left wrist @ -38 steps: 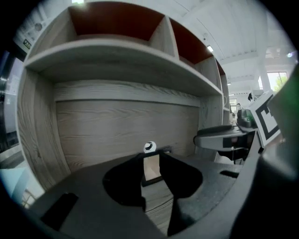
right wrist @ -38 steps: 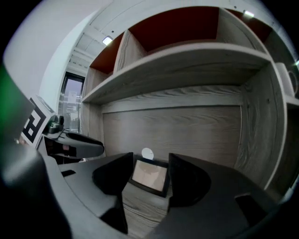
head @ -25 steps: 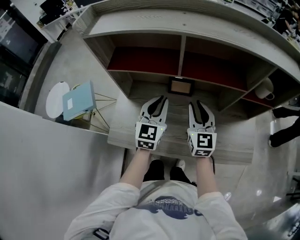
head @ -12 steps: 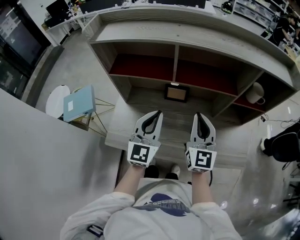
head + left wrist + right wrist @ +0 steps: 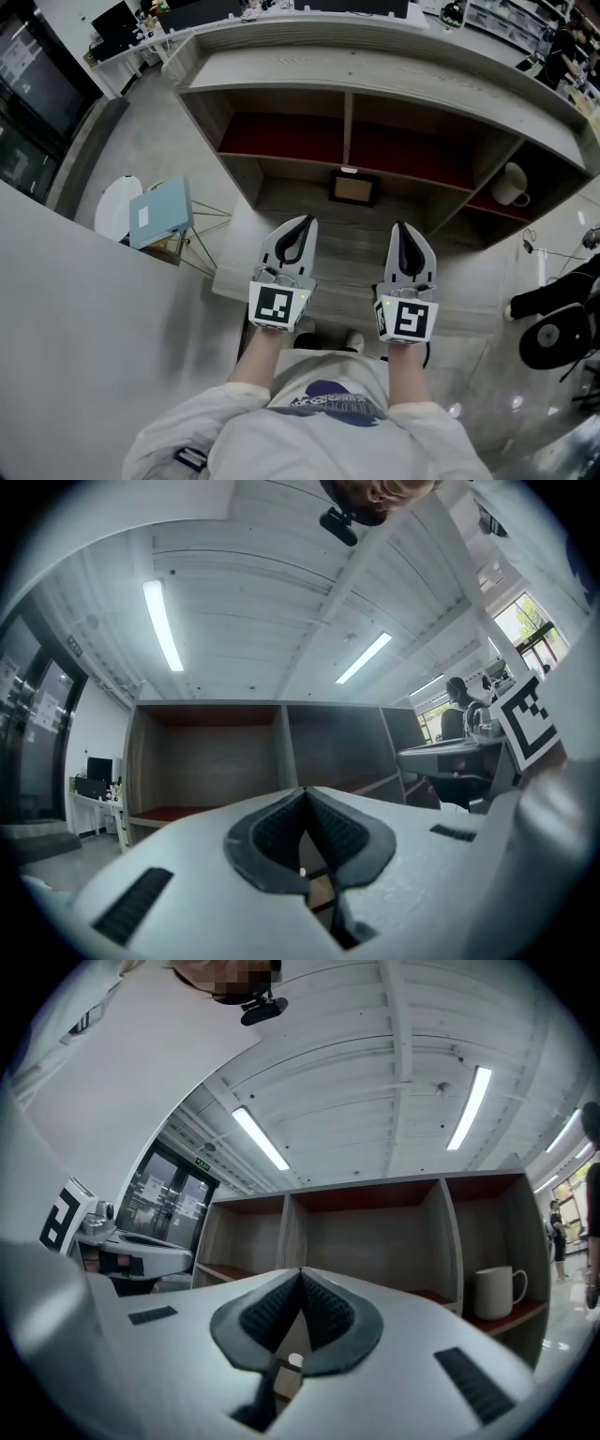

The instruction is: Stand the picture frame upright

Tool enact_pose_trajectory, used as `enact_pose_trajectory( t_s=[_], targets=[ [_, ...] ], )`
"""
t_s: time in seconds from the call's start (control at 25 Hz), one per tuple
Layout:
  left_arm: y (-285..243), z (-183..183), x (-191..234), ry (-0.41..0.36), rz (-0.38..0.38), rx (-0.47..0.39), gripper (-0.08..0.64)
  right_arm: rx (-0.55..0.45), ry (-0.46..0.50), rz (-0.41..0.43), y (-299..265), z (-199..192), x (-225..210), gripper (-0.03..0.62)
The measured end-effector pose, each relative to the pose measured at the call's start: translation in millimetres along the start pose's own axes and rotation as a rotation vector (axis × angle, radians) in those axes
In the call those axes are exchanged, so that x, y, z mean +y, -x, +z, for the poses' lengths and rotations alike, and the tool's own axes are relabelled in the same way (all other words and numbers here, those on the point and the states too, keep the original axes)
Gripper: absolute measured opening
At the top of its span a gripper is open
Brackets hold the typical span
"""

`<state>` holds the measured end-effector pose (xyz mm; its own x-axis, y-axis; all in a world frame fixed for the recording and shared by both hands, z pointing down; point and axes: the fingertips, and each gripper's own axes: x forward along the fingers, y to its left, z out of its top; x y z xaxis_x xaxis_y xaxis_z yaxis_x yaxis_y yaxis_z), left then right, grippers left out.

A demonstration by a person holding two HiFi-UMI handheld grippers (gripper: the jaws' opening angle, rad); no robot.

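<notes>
Left gripper (image 5: pixel 302 221), lower centre-left over the desk (image 5: pixel 242 255), has its jaws pressed together on nothing. In the upper centre, beyond and between the two grippers, the frame (image 5: pixel 354 188) stands upright at the back of the desk, under the shelf (image 5: pixel 394 70). Right gripper (image 5: pixel 405 227), lower centre-right, is likewise closed and empty, apart from the frame.

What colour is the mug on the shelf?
White; the mug shows best in the right gripper view.
</notes>
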<state>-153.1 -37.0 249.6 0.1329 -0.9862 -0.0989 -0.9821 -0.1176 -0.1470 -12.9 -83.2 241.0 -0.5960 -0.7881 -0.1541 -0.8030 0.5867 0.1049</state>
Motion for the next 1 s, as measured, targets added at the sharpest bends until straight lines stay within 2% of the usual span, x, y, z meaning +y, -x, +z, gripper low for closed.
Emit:
enact_pose_trajectory(
  t_s=[0.6, 0.76, 0.92, 1.0],
  targets=[
    [-12.3, 1.0, 3.9, 0.018, -0.005, -0.017, 0.006, -0.004, 0.047, -0.029, -4.5, 1.0, -3.0, -0.002],
    [-14.1, -1.3, 2.8, 0.003, -0.014, -0.008, 0.006, -0.009, 0.062, -0.037, -4.1, 2.8, -6.3, -0.002],
    [-14.3, 0.5, 4.0, 0.009, -0.014, -0.015, 0.006, -0.027, 0.023, -0.048, -4.3, 7.5, -4.5, -0.002],
    [-13.8, 2.3, 6.3, 0.027, -0.011, -0.019, 0.006, -0.024, 0.035, -0.040, -4.8, 8.0, -2.3, -0.003]
  ],
)
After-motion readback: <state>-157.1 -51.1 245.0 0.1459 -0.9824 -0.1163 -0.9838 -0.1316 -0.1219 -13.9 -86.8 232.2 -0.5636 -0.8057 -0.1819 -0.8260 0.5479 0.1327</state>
